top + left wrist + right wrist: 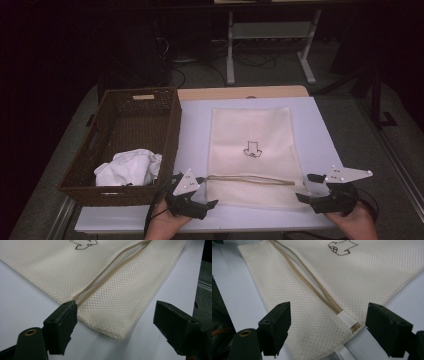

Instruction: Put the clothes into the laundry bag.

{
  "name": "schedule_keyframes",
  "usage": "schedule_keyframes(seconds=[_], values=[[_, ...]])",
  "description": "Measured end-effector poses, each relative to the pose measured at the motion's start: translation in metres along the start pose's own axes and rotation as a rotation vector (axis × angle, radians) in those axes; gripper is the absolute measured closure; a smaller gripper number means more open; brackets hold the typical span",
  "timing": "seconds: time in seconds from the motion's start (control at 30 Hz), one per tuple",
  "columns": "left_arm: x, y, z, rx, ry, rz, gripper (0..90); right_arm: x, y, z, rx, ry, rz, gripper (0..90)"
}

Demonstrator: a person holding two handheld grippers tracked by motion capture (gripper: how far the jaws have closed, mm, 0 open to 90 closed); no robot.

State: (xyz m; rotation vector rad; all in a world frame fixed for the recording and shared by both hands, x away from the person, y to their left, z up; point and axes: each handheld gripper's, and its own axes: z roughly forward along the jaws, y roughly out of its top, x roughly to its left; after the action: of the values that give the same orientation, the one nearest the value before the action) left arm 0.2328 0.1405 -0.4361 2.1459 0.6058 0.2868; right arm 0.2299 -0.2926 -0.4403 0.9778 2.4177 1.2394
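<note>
Both grippers, left and right, gape over the mesh bag at 6 o'clock; my jaws could snag its zipper (thin mesh slips).

The laundry bag is cream open-mesh cloth with a smooth tan zip, the basket rough brown wicker holding crumpled white cloth, on a smooth matt pale surface, wood at its far edge

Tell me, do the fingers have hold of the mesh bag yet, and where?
No, nothing is held. Both the left gripper and right gripper are open, straddling the near corners of the mesh bag.
</note>
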Motion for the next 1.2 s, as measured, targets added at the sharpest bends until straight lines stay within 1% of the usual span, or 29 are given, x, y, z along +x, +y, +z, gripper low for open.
schedule_keyframes(seconds=[0.1, 0.2, 0.27, 0.33, 0.43, 0.47, 0.53, 0.6, 0.63, 0.7, 0.77, 0.9, 0.93, 0.97, 1.03, 1.07, 1.1, 1.13, 1.2], values=[[0.000, 0.000, 0.000, 0.001, 0.003, 0.000, 18.7, 0.000, 0.000, 0.001, -0.003, 0.005, -0.006, 20.4], [-0.001, 0.000, 0.000, 0.004, 0.005, -0.001, 18.7, 0.001, 0.000, 0.003, 0.003, 0.013, -0.026, 21.7], [-0.001, -0.001, 0.000, 0.006, 0.003, -0.005, 18.8, 0.002, 0.001, 0.003, 0.001, 0.019, -0.022, 21.9], [-0.002, -0.001, 0.000, 0.005, 0.003, -0.005, 18.8, 0.002, 0.002, 0.003, -0.004, 0.038, -0.019, 22.1], [-0.003, -0.001, 0.000, 0.010, -0.002, 0.003, 18.8, 0.004, 0.004, 0.002, -0.005, 0.040, -0.019, 22.3], [-0.004, -0.001, 0.000, 0.010, -0.002, 0.004, 18.8, 0.005, 0.008, 0.003, -0.011, 0.052, -0.013, 22.2], [-0.004, -0.001, -0.001, 0.010, -0.003, 0.003, 18.8, 0.006, 0.010, 0.004, -0.013, 0.054, -0.014, 22.1], [-0.003, -0.001, 0.000, 0.006, -0.008, -0.001, 18.8, 0.007, 0.018, 0.008, -0.017, 0.060, -0.025, 21.1], [-0.003, -0.001, 0.000, 0.006, -0.008, -0.001, 18.8, 0.007, 0.018, 0.008, -0.017, 0.060, -0.025, 21.1], [-0.003, -0.001, 0.000, 0.008, -0.010, 0.000, 18.7, 0.008, 0.025, 0.011, -0.030, 0.055, -0.055, 20.9], [-0.003, -0.001, 0.000, 0.009, -0.013, -0.001, 18.7, 0.008, 0.030, 0.013, -0.033, 0.062, -0.061, 20.8], [-0.004, 0.000, -0.001, 0.009, -0.007, 0.004, 18.7, 0.009, 0.043, 0.018, -0.028, 0.070, -0.098, 22.3], [-0.004, 0.000, -0.001, 0.009, -0.007, 0.004, 18.7, 0.009, 0.043, 0.018, -0.028, 0.070, -0.098, 22.3], [-0.004, 0.000, -0.002, 0.005, -0.004, -0.002, 18.7, 0.009, 0.050, 0.021, -0.027, 0.074, -0.110, 22.6], [-0.005, 0.001, -0.002, 0.002, -0.003, 0.000, 18.8, 0.009, 0.056, 0.024, -0.026, 0.077, -0.118, 23.0], [-0.005, 0.001, -0.002, 0.002, -0.003, 0.000, 18.7, 0.009, 0.056, 0.024, -0.026, 0.077, -0.118, 23.0], [-0.005, 0.001, -0.002, 0.004, -0.002, 0.005, 18.7, 0.008, 0.063, 0.029, -0.024, 0.075, -0.135, 23.2], [-0.005, 0.001, -0.002, 0.005, -0.001, 0.007, 18.7, 0.008, 0.063, 0.029, -0.024, 0.075, -0.135, 23.2], [-0.006, 0.001, -0.002, 0.006, -0.002, 0.008, 18.7, 0.009, 0.070, 0.034, -0.016, 0.084, -0.148, 25.7]])
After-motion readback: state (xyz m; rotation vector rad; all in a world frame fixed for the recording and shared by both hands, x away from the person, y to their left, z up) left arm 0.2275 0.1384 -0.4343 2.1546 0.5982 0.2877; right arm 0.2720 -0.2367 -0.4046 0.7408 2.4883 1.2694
